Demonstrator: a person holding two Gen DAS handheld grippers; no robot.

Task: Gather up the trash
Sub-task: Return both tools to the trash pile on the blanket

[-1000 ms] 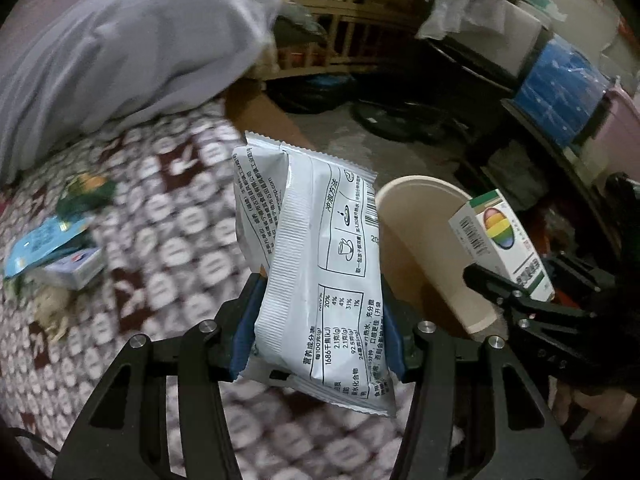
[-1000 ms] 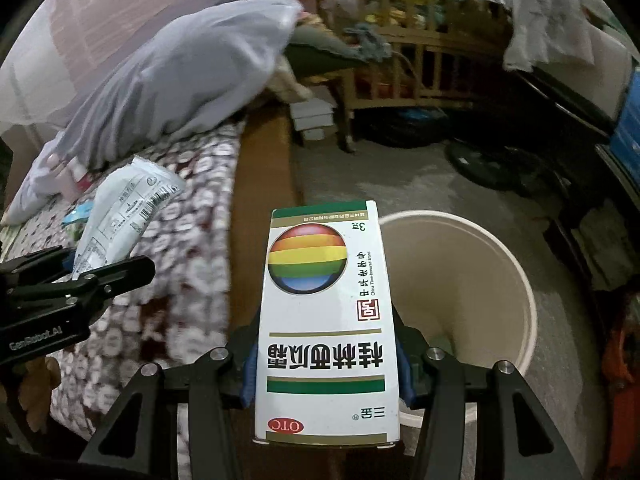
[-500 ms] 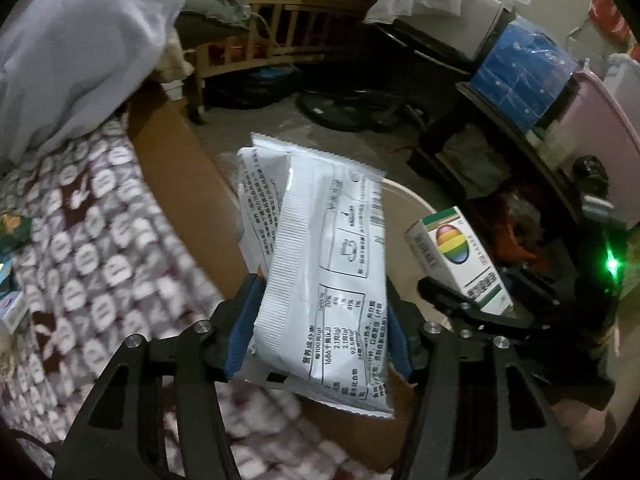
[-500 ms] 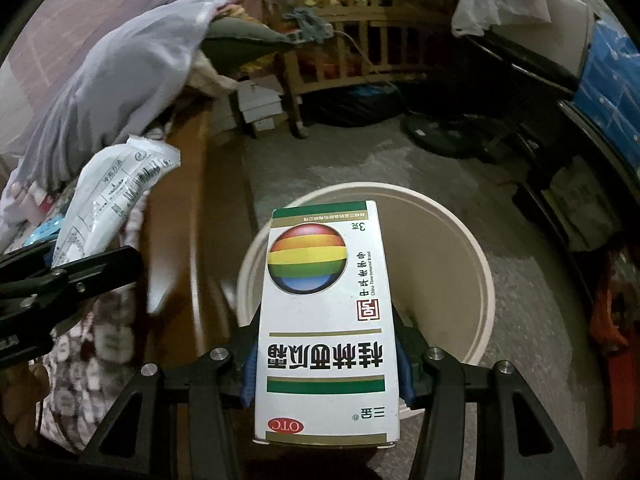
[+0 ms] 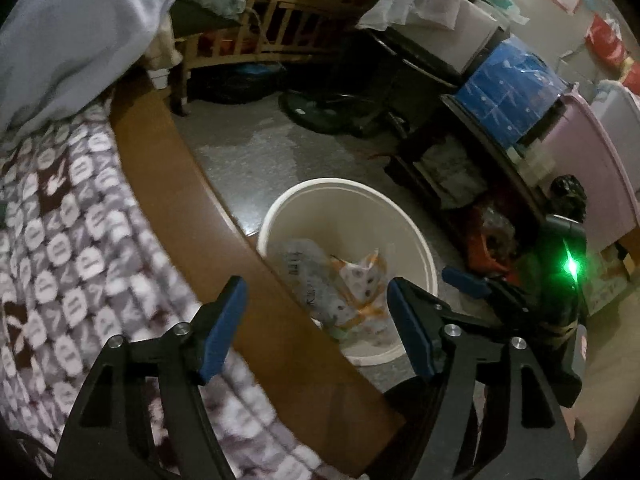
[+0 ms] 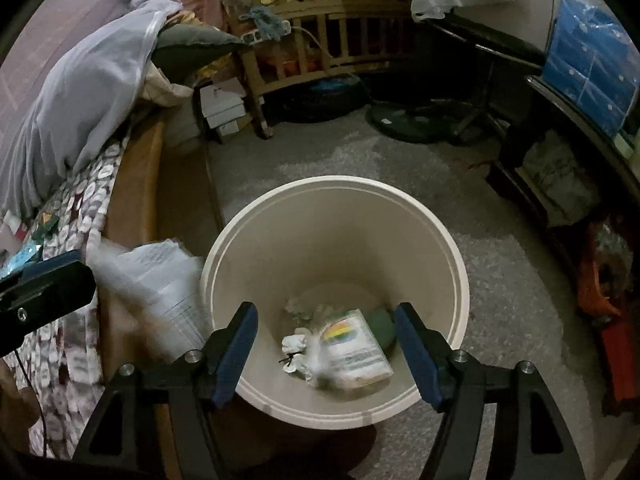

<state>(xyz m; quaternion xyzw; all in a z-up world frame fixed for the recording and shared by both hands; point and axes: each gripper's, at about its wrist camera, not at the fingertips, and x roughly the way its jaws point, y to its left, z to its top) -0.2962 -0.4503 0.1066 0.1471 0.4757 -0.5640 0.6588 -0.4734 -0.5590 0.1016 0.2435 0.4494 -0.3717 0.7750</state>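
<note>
A cream trash bin point(image 6: 420, 232) stands on the floor beside the bed; it also shows in the left wrist view point(image 5: 360, 200). My right gripper point(image 6: 326, 344) is open and empty above the bin. The white medicine box with a rainbow mark point(image 6: 354, 346) lies blurred in the bin's bottom among other trash. My left gripper point(image 5: 316, 322) is open and empty over the bed's wooden edge point(image 5: 224, 216). The white snack packet point(image 6: 160, 280) is a blur in the air just left of the bin's rim; it shows blurred in the left wrist view point(image 5: 304, 272).
A patterned bedspread point(image 5: 60, 220) with small litter point(image 6: 36, 240) lies to the left under a grey quilt point(image 6: 80, 100). A wooden crib point(image 6: 320, 40), a fan base point(image 6: 420, 120) and dark shelves with blue packs point(image 5: 508, 84) ring the grey floor.
Both grippers have opened and let go. The medicine box has dropped into the bin. The snack packet has left my left gripper and is falling at the bin.
</note>
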